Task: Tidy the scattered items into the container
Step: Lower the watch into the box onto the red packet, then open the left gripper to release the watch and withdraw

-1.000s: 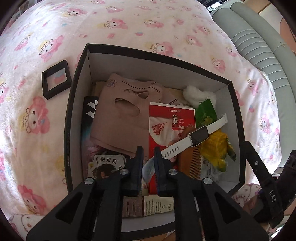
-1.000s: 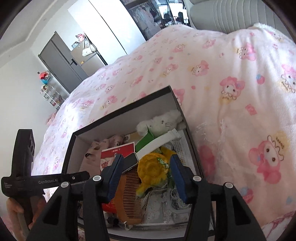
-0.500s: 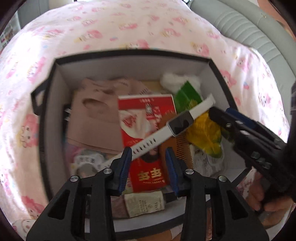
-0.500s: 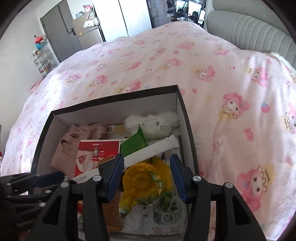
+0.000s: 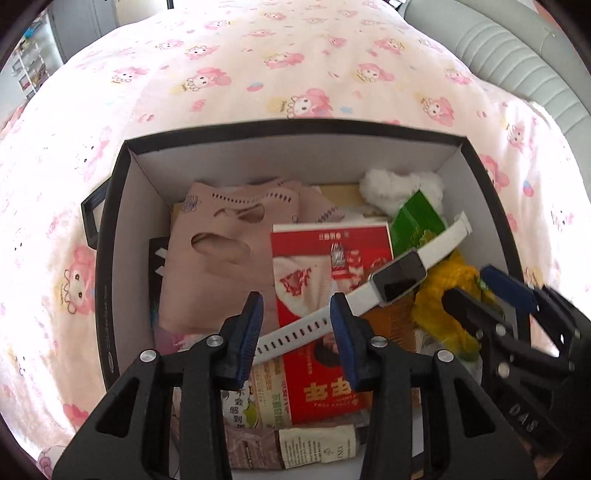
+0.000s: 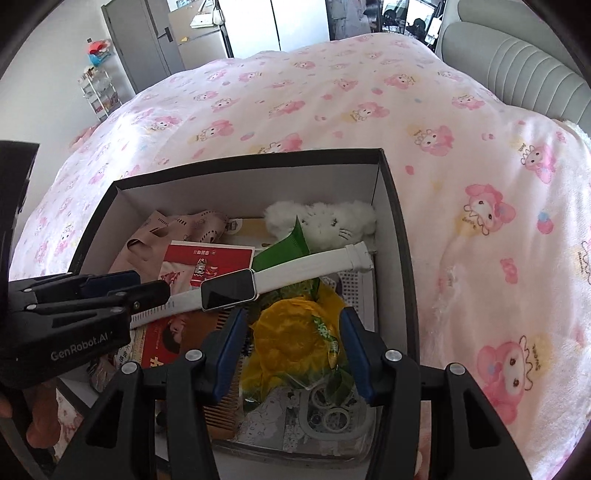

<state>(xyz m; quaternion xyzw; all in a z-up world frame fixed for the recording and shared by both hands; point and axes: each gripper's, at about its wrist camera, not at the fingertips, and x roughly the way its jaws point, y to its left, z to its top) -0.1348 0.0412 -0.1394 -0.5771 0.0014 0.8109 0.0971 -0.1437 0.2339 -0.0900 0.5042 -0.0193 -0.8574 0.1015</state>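
Bright daylight — bedspread point(image 5: 295, 74) washed out (glare), fisheye edges curved, dark.

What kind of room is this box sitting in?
Most likely a bedroom. The box sits on a bed covered by a pink cartoon-bunny blanket, a padded grey headboard stands at one end, and tall cupboards line the far wall.

The left gripper point(image 5: 295, 325) and right gripper point(image 6: 293, 350) both point steeply down, side by side. The left's jaws have just opened, pads apart; the right's also stand parted, gripping nothing.
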